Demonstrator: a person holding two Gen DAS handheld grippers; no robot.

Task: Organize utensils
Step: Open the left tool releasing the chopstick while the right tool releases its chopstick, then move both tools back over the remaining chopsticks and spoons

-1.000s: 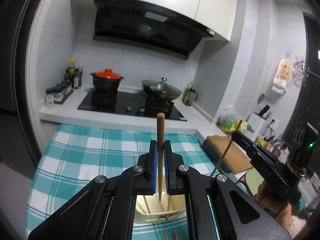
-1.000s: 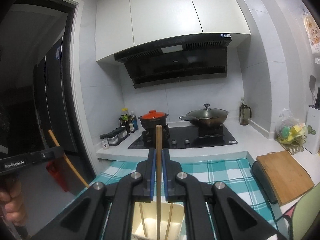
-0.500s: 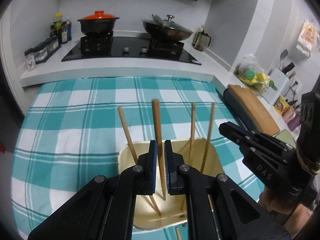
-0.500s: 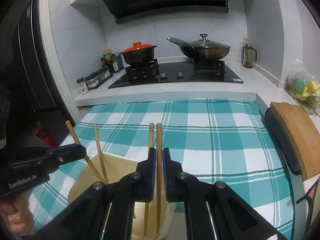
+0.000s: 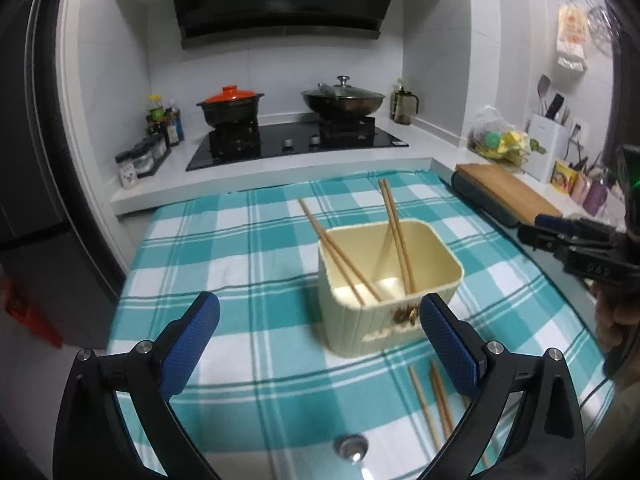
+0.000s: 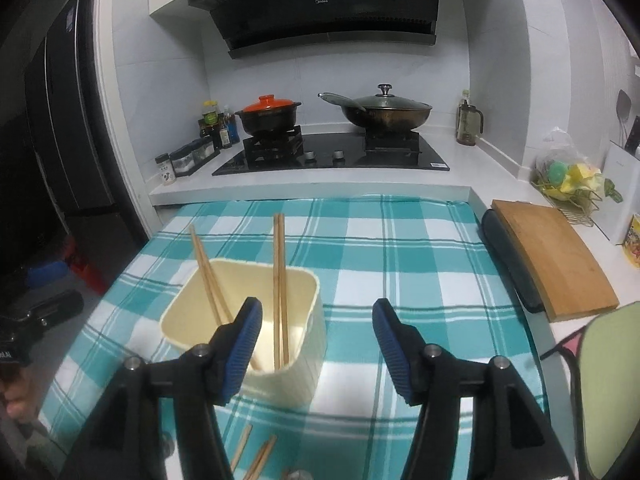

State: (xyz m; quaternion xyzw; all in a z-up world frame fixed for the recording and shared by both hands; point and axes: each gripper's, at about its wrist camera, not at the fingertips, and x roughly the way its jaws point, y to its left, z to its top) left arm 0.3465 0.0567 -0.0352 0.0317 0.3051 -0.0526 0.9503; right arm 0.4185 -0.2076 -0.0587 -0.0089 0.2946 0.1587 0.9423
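A cream rectangular holder (image 5: 372,328) (image 6: 240,268) stands on the teal checked cloth. Several wooden chopsticks (image 5: 394,220) (image 6: 279,272) lean inside it, two to each side. My left gripper (image 5: 319,310) hangs just in front of the holder, its jaws opening wide with nothing between the blue pads. My right gripper (image 6: 317,312) sits to the right of the holder, jaws also opening and empty; it shows at the right edge of the left wrist view (image 5: 576,244). A few loose chopsticks (image 5: 430,400) (image 6: 252,456) lie on the cloth near the front edge.
A wooden cutting board (image 5: 508,192) (image 6: 556,256) lies on a dark mat at the cloth's right side. Behind the cloth is a stove with an orange-lidded pot (image 6: 268,114) and a wok (image 6: 386,110). A green chair back (image 6: 608,392) stands at the near right.
Both grippers have let go of their chopsticks, which now lean in the holder. Both sets of jaws have spread apart and the grippers have drawn back from over the holder.
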